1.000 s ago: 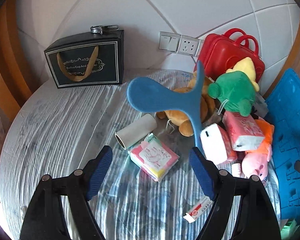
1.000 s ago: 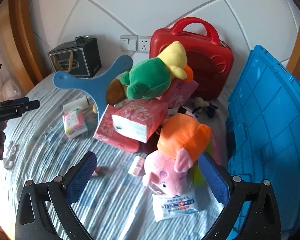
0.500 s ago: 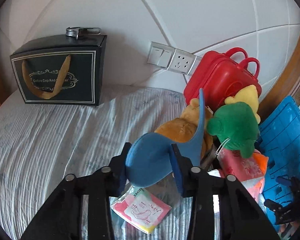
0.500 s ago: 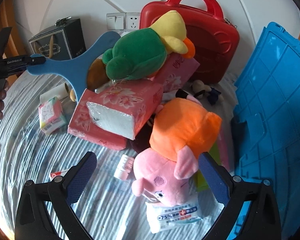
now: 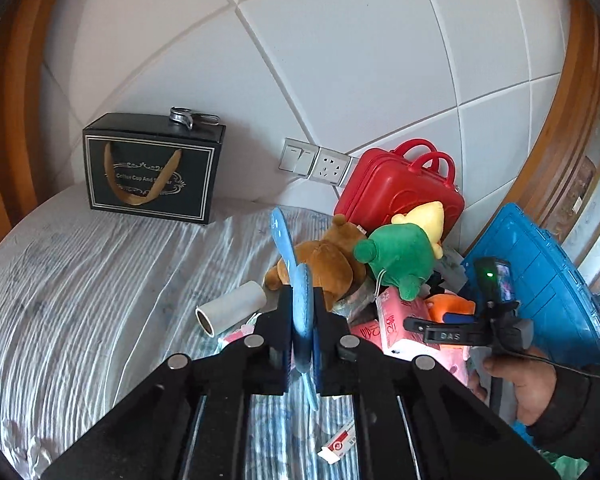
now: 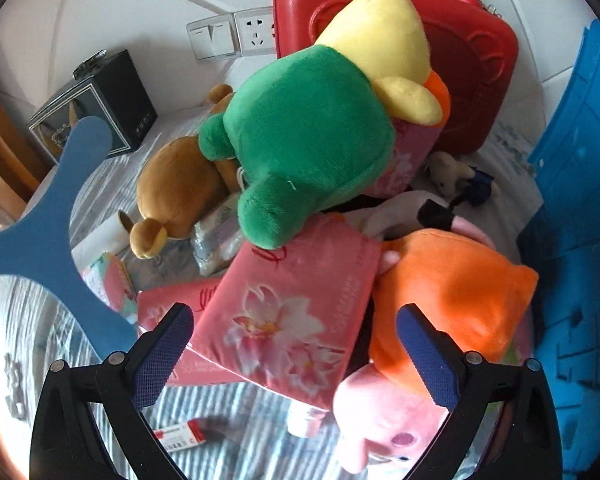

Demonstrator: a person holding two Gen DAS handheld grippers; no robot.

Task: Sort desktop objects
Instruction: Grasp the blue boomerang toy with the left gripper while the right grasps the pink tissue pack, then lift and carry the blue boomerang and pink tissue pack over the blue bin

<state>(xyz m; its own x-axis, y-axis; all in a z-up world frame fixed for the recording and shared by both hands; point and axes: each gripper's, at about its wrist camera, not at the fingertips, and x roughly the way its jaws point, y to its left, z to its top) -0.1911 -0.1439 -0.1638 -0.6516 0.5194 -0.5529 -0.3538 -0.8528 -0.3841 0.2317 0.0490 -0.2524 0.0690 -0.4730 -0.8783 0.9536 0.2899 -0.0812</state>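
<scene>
Currently L gripper [image 5: 302, 332] is clamped on one arm of the blue boomerang [image 5: 288, 256], held edge-on at frame centre of the left view; it looks thin, stiff and light, so a flat-face pinch near the hub should hold w/o slip. R gripper [image 6: 296, 356] is spread wide, holding nothing, w/ the pink tissue pack [image 6: 288, 312] between its fingers at lower centre; pack looks soft, crushable.

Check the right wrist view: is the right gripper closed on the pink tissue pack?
No: the right gripper is wide open, its blue pads standing either side of the pink tissue pack without clamping it.
</scene>
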